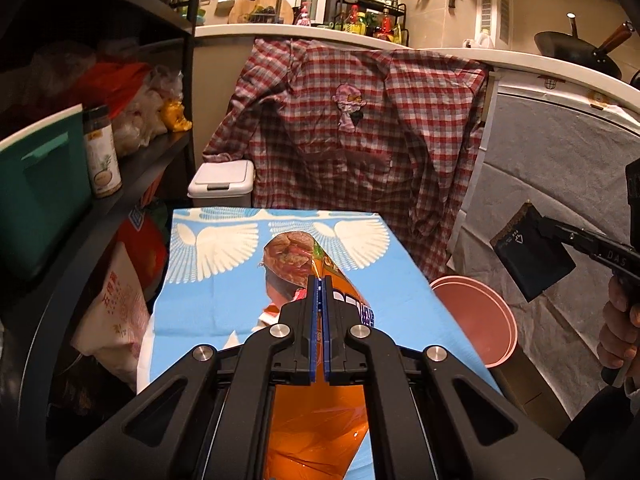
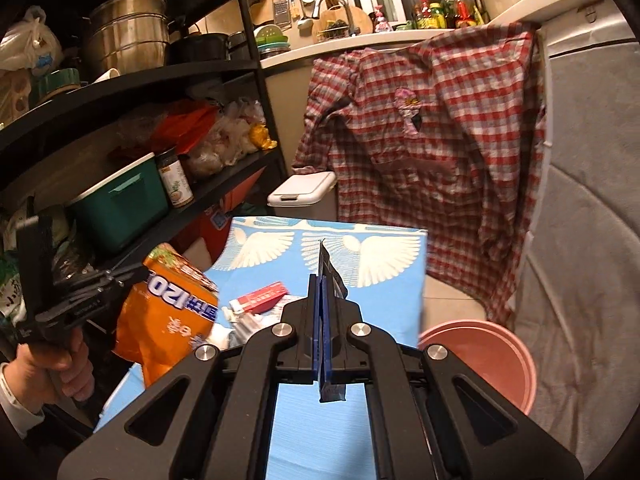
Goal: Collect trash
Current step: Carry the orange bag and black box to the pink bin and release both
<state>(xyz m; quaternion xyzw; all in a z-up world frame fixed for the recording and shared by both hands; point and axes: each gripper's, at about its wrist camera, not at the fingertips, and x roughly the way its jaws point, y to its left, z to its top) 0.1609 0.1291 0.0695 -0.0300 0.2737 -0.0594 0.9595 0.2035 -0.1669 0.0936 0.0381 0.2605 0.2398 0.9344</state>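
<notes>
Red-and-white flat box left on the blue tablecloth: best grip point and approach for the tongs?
Grip the red-and-white flat cardboard box across its narrow width, near the far end that lies clear of the white clutter at its near end. Come from above, tongs crosswise to its long axis: it lies flat on the blue tablecloth, so only the long edges offer purchase.

surface: blue cloth-covered table [image 2: 392, 304] (white wing print) | on it: red box [image 2: 264, 298]

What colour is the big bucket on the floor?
Pink bucket, clearest in the right wrist view.
</notes>
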